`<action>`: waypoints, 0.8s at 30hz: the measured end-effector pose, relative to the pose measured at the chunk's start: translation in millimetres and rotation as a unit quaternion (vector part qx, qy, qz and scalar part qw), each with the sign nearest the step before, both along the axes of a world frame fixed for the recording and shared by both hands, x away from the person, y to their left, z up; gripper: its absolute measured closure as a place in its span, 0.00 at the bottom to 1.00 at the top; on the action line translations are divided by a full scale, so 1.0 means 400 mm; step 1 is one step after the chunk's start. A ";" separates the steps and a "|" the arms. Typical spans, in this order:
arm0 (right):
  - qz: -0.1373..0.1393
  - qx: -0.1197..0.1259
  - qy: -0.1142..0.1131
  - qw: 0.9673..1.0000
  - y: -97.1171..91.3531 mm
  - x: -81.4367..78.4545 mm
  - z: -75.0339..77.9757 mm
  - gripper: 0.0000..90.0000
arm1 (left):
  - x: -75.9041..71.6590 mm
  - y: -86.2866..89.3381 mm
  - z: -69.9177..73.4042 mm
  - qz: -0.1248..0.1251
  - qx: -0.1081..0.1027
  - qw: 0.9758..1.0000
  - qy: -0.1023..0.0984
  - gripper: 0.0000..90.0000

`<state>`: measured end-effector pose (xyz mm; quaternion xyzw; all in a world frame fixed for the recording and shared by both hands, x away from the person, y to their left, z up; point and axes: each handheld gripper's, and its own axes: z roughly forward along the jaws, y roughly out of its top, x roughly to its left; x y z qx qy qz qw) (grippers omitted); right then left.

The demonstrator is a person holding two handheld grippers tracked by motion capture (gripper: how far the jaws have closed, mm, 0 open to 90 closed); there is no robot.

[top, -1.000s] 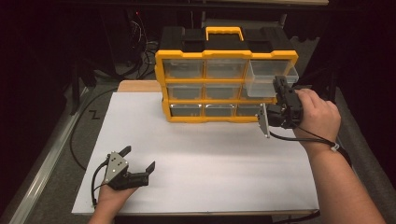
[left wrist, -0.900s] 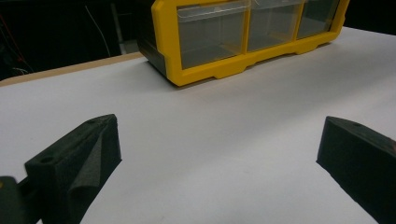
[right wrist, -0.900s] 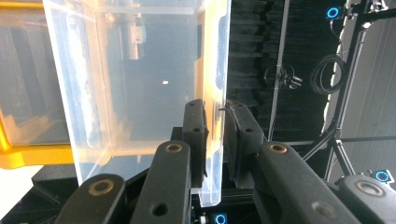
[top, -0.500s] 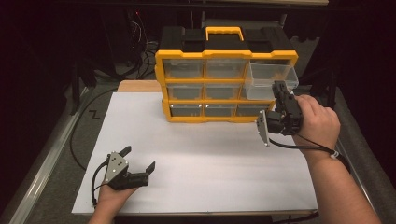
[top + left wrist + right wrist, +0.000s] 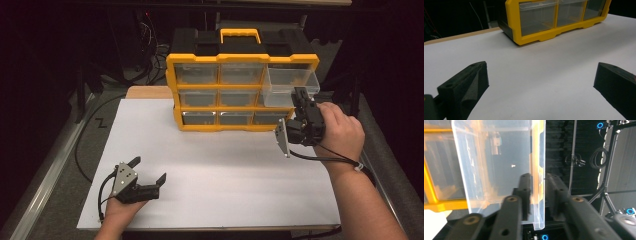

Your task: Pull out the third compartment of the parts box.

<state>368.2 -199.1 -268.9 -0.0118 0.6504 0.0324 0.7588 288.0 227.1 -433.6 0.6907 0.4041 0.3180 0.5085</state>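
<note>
Lower left of high view: left hand-held gripper [image 5: 150, 172] rests on the white tabletop [image 5: 225, 170], jaws spread wide w/ nothing between. Mid-right: right hand-held gripper [image 5: 300, 102] at the clear drawer [image 5: 290, 85], pulled partway out of the yellow organizer [image 5: 240, 92] at upper centre, top-right slot. Right gripper view: drawer front wall [image 5: 537, 182] sits between the jaws, which have just been opening; a thin gap shows, pads not pressing.

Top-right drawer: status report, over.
Right gripper astride clear drawer front wall, jaws just easing open. Drawer pulled partway out. Left gripper open, resting on table.
</note>
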 end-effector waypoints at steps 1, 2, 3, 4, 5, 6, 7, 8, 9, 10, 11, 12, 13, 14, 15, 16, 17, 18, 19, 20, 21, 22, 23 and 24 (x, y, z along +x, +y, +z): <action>0.005 0.003 0.020 1.000 0.007 -0.014 -0.005 0.71 | 0.001 0.000 0.000 0.002 0.000 1.000 0.001 0.01; 0.005 0.003 0.020 1.000 0.007 -0.014 -0.005 0.71 | 0.001 0.000 0.000 0.002 0.000 1.000 0.001 0.01; 0.012 0.002 0.027 1.000 0.012 -0.026 -0.017 0.67 | 0.002 0.000 0.000 0.004 -0.001 1.000 0.002 0.01; 0.016 0.002 0.031 0.999 0.014 -0.032 -0.026 0.66 | 0.002 0.000 0.000 0.004 -0.002 1.000 0.003 0.01; 0.017 0.002 0.037 0.999 0.017 -0.037 -0.035 0.64 | 0.002 0.001 0.000 0.004 -0.002 1.000 0.003 0.01; 0.019 0.001 0.043 0.999 0.019 -0.041 -0.045 0.63 | 0.003 0.001 -0.001 0.004 -0.001 1.000 0.004 0.01; 0.020 0.003 0.049 0.999 0.020 -0.044 -0.055 0.62 | 0.003 0.002 -0.001 0.004 0.000 1.000 0.005 0.01; 0.020 0.005 0.054 0.998 0.022 -0.046 -0.066 0.61 | 0.003 0.002 -0.001 0.004 0.000 1.000 0.005 0.01; 0.022 0.001 0.056 0.998 0.023 -0.047 -0.077 0.60 | 0.003 0.002 -0.001 0.005 0.000 1.000 0.005 0.01; 0.024 0.002 0.059 0.998 0.025 -0.050 -0.089 0.59 | 0.004 0.002 -0.001 0.006 -0.003 1.000 0.005 0.01; 0.025 0.002 0.063 0.998 0.026 -0.051 -0.100 0.59 | 0.003 0.003 0.000 0.006 -0.004 1.000 0.004 0.01; 0.023 0.003 0.069 0.997 0.028 -0.053 -0.112 0.58 | 0.003 0.004 0.000 0.006 -0.005 1.000 0.003 0.01; 0.026 0.004 0.072 0.997 0.030 -0.054 -0.124 0.58 | 0.003 0.005 0.000 0.007 -0.006 1.000 0.003 0.01; 0.026 0.006 0.078 0.997 0.032 -0.055 -0.136 0.57 | 0.002 0.006 0.001 0.007 -0.006 1.000 0.003 0.01; 0.030 0.001 0.082 0.996 0.034 -0.055 -0.147 0.56 | 0.002 0.006 0.001 0.007 -0.007 1.000 0.003 0.01; 0.030 0.002 0.087 0.996 0.037 -0.056 -0.161 0.56 | 0.002 0.006 0.001 0.007 -0.008 1.000 0.002 0.01; 0.031 -0.001 0.090 0.995 0.039 -0.056 -0.174 0.55 | 0.002 0.007 0.001 0.007 -0.008 1.000 0.002 0.01; 0.033 -0.001 0.094 0.995 0.041 -0.056 -0.186 0.55 | 0.002 0.006 0.001 0.006 -0.008 1.000 0.002 0.01; 0.031 -0.001 0.101 0.994 0.044 -0.058 -0.198 0.55 | 0.002 0.006 0.001 0.006 -0.007 1.000 0.003 0.01; 0.033 -0.001 0.104 0.994 0.046 -0.059 -0.212 0.55 | 0.002 0.006 0.001 0.006 -0.007 1.000 0.003 0.01; 0.034 -0.002 0.108 0.994 0.048 -0.059 -0.226 0.54 | 0.003 0.006 0.001 0.006 -0.007 1.000 0.002 0.01; 0.032 -0.002 0.114 0.993 0.050 -0.061 -0.240 0.54 | 0.003 0.006 0.001 0.006 -0.006 1.000 0.002 0.01; 0.034 -0.001 0.118 0.992 0.050 -0.061 -0.254 0.54 | 0.003 0.006 0.001 0.007 -0.006 1.000 0.002 0.01; 0.032 -0.001 0.122 0.992 0.052 -0.062 -0.267 0.54 | 0.003 0.007 0.001 0.006 -0.006 1.000 0.002 0.01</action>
